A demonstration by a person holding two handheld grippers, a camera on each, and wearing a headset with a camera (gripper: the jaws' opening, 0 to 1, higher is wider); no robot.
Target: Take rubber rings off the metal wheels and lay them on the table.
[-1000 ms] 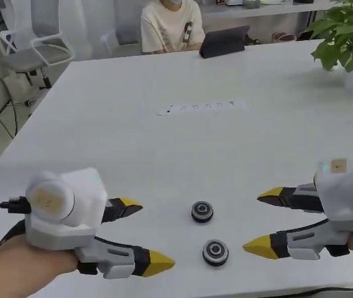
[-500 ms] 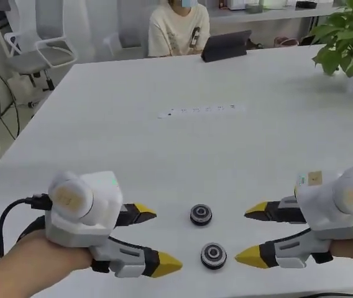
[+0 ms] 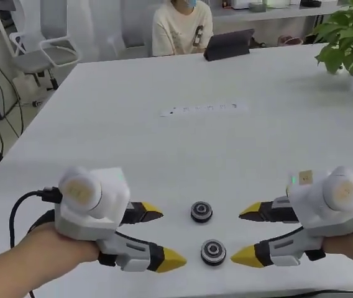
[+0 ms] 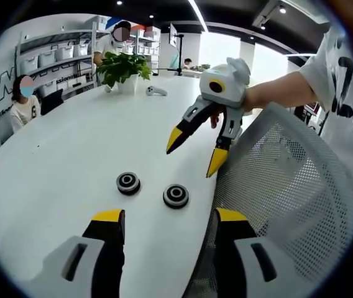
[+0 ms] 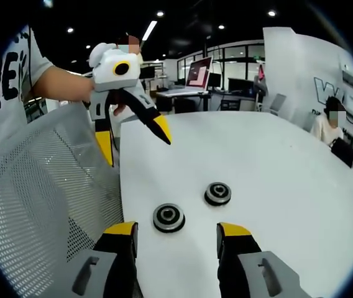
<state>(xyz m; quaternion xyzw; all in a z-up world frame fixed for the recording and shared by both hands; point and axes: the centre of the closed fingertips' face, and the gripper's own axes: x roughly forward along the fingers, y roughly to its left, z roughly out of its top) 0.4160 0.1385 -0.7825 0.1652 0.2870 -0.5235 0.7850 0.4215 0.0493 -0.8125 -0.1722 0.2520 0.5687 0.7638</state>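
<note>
From the head view, both tools have drawn in toward the middle of the broad white table (image 3: pixel 195 149) over the last second. The left gripper (image 3: pixel 169 237), a white-and-grey handheld tool with black jaws and yellow tips, has its jaws spread wide. The matching right gripper (image 3: pixel 240 234) opposite is spread just the same. Between them lie two small round metal wheels with dark rims: the nearer wheel (image 3: pixel 214 252) close to the table's front edge, and the farther wheel (image 3: pixel 201 212) just behind it, apart. Neither wheel has budged. The lower yellow tips now flank the nearer wheel, close but not touching.

The left gripper view looks along its own parted jaws at both wheels lying flat. The right gripper (image 4: pixel 192 159) hangs beyond them, open, above a grey mesh chair back (image 4: pixel 288 186).

The right gripper view mirrors that, with the nearer wheel (image 5: pixel 168 217) just ahead of its open jaws and the left gripper (image 5: pixel 134 148) across from it. I take the dark band round each wheel to be the rubber ring (image 5: pixel 158 218), though it's too small to swear to. Both look seated, so the approach is closing in and no ring is off yet.
</note>
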